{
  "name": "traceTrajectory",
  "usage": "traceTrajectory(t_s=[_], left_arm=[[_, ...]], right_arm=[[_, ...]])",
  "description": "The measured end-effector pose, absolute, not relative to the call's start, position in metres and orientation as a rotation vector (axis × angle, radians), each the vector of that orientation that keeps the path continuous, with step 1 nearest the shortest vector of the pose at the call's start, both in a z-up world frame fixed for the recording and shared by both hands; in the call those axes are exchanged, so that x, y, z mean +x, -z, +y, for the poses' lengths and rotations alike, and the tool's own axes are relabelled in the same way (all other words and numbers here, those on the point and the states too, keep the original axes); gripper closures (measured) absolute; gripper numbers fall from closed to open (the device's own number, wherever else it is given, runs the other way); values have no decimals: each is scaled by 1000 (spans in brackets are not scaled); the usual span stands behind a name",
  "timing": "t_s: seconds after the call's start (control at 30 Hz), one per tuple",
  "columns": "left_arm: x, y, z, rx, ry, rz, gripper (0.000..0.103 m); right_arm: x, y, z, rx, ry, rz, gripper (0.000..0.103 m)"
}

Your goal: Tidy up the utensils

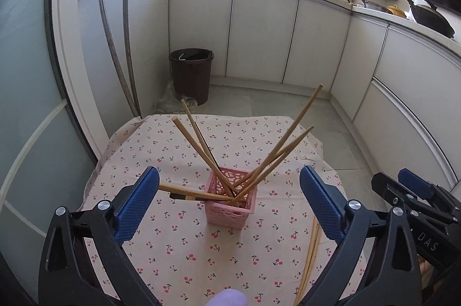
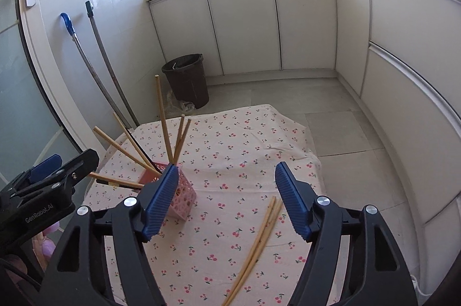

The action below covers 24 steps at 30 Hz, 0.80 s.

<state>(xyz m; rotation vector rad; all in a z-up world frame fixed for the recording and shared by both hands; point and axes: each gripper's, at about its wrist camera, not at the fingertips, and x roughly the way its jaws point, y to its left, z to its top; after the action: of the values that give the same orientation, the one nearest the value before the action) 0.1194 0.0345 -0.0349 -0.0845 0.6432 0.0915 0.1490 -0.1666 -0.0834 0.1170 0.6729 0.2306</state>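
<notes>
A pink lattice basket [image 1: 230, 203] stands on the cherry-print cloth [image 1: 178, 150] and holds several wooden chopsticks [image 1: 276, 153] fanned outward; it also shows in the right wrist view [image 2: 184, 199]. My left gripper [image 1: 229, 205] is open, its blue pads on either side of the basket and nearer the camera. Two loose chopsticks [image 2: 256, 245] lie together on the cloth [image 2: 245, 144], between the pads of my open, empty right gripper [image 2: 226, 200]. They show at the lower right in the left wrist view [image 1: 311, 257].
A dark brown bin [image 1: 191, 72] stands on the floor beyond the table, beside two mop handles [image 1: 115, 46] that lean on the wall. White cabinets [image 1: 265, 32] line the back and right. The right gripper's body [image 1: 417, 199] is at the left view's right edge.
</notes>
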Motion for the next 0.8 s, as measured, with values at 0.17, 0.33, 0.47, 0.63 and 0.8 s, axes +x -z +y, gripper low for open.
traceTrajectory(t_s=[0.17,0.33,0.47,0.63,0.8], left_arm=[[123,48,17,-44,-78,679,7],[126,58,0,-1,-53,709,7],[127,66,-12,30,-35,730,7],[131,78,-23,52,-17,763,7],[139,93,-33,53,8,818,7]], right_arm=[[144,90,-184,113,-173,682,26],[146,96,-209,157,-94,697,12],[149,102,-220,143,-49,725,9],[148,110,-226,129,-35,769,9],[146,111,-238,168,-38,794,9]])
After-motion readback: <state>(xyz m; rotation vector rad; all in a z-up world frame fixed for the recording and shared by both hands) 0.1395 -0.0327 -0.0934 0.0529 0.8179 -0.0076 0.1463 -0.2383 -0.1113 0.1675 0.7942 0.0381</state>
